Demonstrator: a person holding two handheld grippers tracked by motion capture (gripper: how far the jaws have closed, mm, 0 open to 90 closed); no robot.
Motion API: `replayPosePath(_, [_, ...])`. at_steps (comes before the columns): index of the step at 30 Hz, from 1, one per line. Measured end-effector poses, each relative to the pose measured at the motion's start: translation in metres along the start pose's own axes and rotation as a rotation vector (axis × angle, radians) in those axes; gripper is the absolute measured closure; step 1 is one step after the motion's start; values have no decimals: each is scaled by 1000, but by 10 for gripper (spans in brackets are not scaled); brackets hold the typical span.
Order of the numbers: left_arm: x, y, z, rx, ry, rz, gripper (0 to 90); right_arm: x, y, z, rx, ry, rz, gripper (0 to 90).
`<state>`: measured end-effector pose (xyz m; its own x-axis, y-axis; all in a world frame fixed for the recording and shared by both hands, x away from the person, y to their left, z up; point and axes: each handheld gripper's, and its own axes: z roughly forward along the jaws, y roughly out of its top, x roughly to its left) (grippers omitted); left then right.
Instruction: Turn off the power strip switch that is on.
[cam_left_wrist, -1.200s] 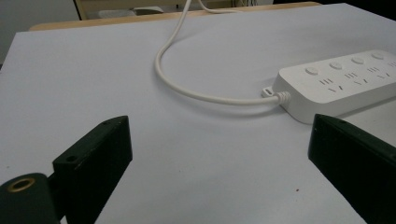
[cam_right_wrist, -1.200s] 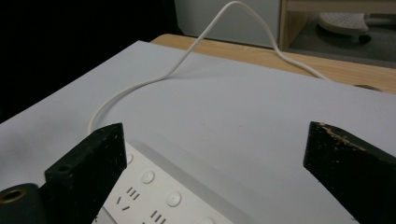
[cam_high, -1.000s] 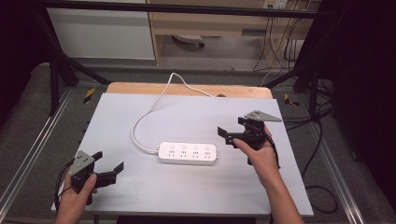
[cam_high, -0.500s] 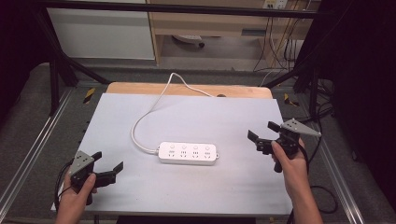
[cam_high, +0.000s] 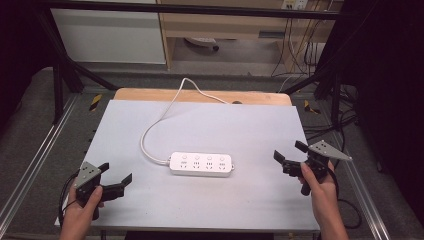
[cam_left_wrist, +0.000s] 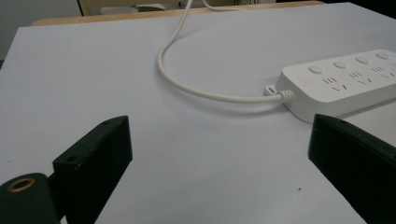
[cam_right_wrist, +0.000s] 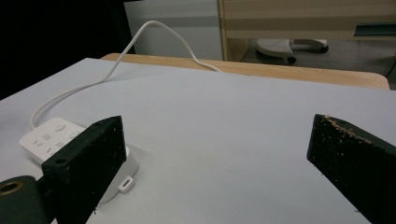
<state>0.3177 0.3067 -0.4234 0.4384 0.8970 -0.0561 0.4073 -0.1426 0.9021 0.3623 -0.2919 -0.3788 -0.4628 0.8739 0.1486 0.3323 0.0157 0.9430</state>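
A white power strip (cam_high: 201, 164) with several sockets lies flat near the middle of the grey table top (cam_high: 250, 125). Its white cord (cam_high: 150, 131) loops left and runs off the far edge. My left gripper (cam_high: 116, 176) rests open at the front left corner, well left of the strip, nothing between its jaws. In the left gripper view the power strip (cam_left_wrist: 343, 81) sits ahead right with the cord (cam_left_wrist: 196, 88). My right gripper (cam_high: 290, 154) hovers open near the right edge, to the right of the strip. The right gripper view shows the power strip (cam_right_wrist: 53, 135) behind its left jaw.
A wooden strip (cam_high: 200, 96) borders the table's far edge. Metal frame rails (cam_high: 30, 165) run along both sides. Black cables (cam_high: 325, 127) hang off the right side. A cabinet (cam_high: 110, 35) and shelving stand beyond on the floor.
My right gripper has moved from just right of the strip out to the table's right edge and nearer the front. The left gripper and the strip have stayed put.
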Motion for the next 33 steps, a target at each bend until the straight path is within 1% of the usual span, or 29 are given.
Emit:
replayPosePath(2, [0,0,0,0,1,1,60,-1,-4,-2,1,-4,0,55])
replayPosePath(5, [0,0,0,0,0,0,61,-3,-13,-4,7,-10,-19,55])
replayPosePath(10, [0,0,0,-4,2,-1,61,-2,-24,-7,16,-20,-25,55])
replayPosePath(14, [0,0,-1,-4,2,-4,61,-1,-32,-8,13,-24,-27,54])
replayPosePath(18, [0,0,0,-4,1,-3,61,-1,-40,-6,5,-31,-43,47])
replayPosePath(20, [0,0,0,-4,0,-4,61,0,-43,-6,9,-35,-38,44])
replayPosePath(25, [0,0,-1,-4,2,-2,60,5,-52,-1,35,-19,-50,41])
replayPosePath(28, [0,0,-1,-5,1,-1,61,9,-57,4,67,-7,-56,41])
replayPosePath(33, [0,0,-1,-6,-1,-1,61,14,-64,12,108,9,-77,42])
